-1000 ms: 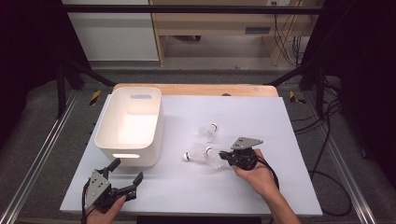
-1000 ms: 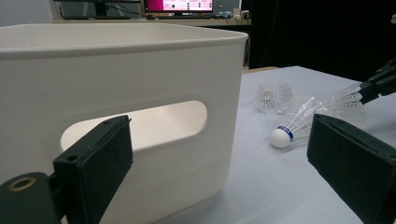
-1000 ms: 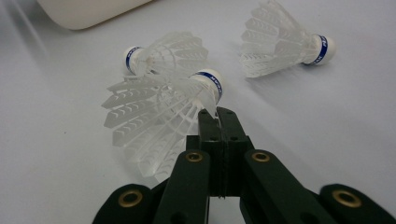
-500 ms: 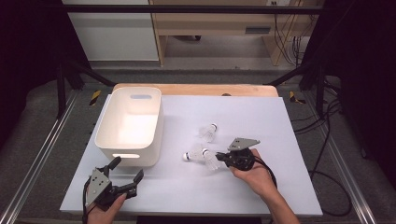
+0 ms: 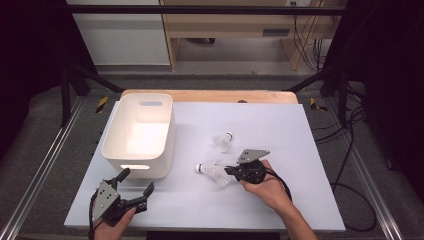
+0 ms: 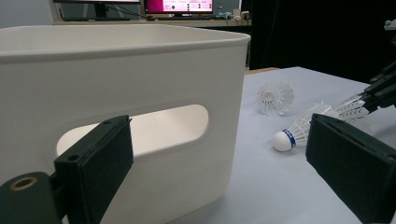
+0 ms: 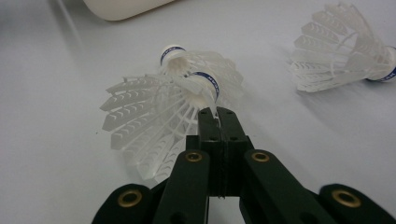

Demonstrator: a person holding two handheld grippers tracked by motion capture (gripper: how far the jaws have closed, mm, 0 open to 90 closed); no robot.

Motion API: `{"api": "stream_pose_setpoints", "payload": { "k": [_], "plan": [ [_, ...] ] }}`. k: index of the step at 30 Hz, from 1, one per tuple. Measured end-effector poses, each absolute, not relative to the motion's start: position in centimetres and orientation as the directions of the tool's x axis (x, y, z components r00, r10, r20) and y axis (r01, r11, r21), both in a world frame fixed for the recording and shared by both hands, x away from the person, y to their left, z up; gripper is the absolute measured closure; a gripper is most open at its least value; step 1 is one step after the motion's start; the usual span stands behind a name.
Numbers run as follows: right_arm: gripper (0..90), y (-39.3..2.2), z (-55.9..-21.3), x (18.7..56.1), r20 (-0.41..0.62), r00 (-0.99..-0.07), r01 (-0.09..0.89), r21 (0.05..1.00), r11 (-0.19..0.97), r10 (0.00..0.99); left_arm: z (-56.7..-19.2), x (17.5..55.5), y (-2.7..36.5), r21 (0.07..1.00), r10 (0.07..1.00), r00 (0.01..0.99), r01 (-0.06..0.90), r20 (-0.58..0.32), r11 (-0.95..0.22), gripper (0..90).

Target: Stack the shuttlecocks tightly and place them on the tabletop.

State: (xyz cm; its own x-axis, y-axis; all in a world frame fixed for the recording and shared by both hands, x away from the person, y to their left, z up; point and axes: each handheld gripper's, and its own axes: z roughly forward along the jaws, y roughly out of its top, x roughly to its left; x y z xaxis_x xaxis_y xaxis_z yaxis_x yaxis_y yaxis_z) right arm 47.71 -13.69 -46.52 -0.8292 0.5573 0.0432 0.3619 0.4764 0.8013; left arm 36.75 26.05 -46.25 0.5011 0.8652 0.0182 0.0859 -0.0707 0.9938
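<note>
Right hand [image 5: 267,187] enters from the bottom of the high view, right of centre, forearm angled up and to the left. Its right hand-held gripper [image 5: 231,171] lies low over the white surface [image 5: 300,130] with the grey plate on top and the jaws pointing toward frame left. Left hand [image 5: 112,225] sits at the lower left corner of that view, and the left hand-held gripper [image 5: 136,181] aims up and to the right at the near wall of the white bin [image 5: 140,132].

Against the frame from a second ago, the right hand-held gripper sits slightly further left, closer to the shuttlecocks. The left one and the bin are where they were.

In the right gripper view the jaws are pressed together at centre frame, pinching the feather edge of the nearest shuttlecock [image 7: 187,93]. A second shuttlecock [image 7: 140,130] lies right against it, skirt fanned to the lower left. In the high view this pair lies just left of the jaw tips, in the middle of the frame. A third shuttlecock [image 5: 222,141] rests on its own above them, nearer the upper centre, apart from both hand-held grippers.

Left gripper view: jaws stand wide apart with nothing between them; bin wall and its handle slot close ahead at left, the shuttlecocks further off at right.
</note>
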Motion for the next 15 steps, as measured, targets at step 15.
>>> {"api": "stream_pose_setpoints", "payload": {
  "k": [15],
  "plan": [
    [89.9, -12.1, -47.2, 48.9, 0.038, -0.843, 0.346, 0.802, 0.486, 0.536, -46.3, 36.7, 25.8, 0.993, 0.861, 0.508, 0.088, 0.028, -0.084, 7.9]
  ]
}}
